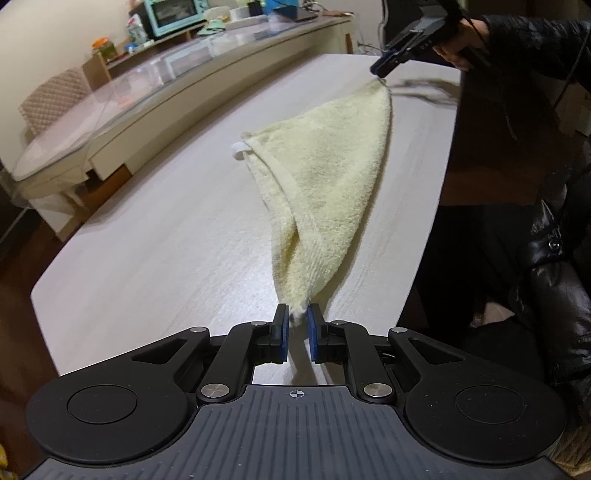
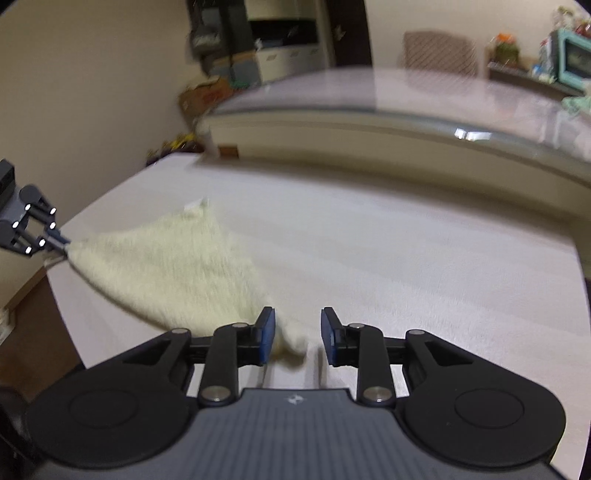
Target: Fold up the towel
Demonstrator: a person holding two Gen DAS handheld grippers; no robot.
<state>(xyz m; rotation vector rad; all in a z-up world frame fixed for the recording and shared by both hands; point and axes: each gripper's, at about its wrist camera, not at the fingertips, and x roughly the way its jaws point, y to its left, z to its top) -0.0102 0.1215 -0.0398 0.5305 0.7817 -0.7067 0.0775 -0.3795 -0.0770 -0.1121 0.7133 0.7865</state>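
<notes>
My left gripper (image 1: 296,320) pinches one corner of the pale-yellow towel (image 1: 325,173) between its blue pads (image 1: 283,326), the jaws clenched on the bunched tip; from that pinch the cloth fans out in a rough triangle across the light wood-grain table (image 1: 166,229), folded over on itself, a hemmed edge running down its left side and a small white tag (image 1: 238,149) poking out at the far-left corner. At the towel's opposite tip my right gripper (image 1: 382,66) hovers just above the cloth — from the left wrist view I can't make out contact; a hand (image 1: 456,51) in a dark sleeve (image 1: 532,40) carries it. The right wrist view settles it: the right gripper (image 2: 297,330) has its jaws released, standing apart, with the towel (image 2: 173,269) corner lying on the table (image 2: 406,266) in the gap, close to the left pad and clear of the right — nothing gripped. In that view the left gripper (image 2: 64,245) shows at the far-left edge, clamped on the other tip near the table's corner. Beyond the table stands a longer glass-topped table (image 1: 122,99); behind it, a teal toaster oven (image 1: 171,14) on a cluttered shelf, a patterned chair (image 1: 55,98) to the left.
</notes>
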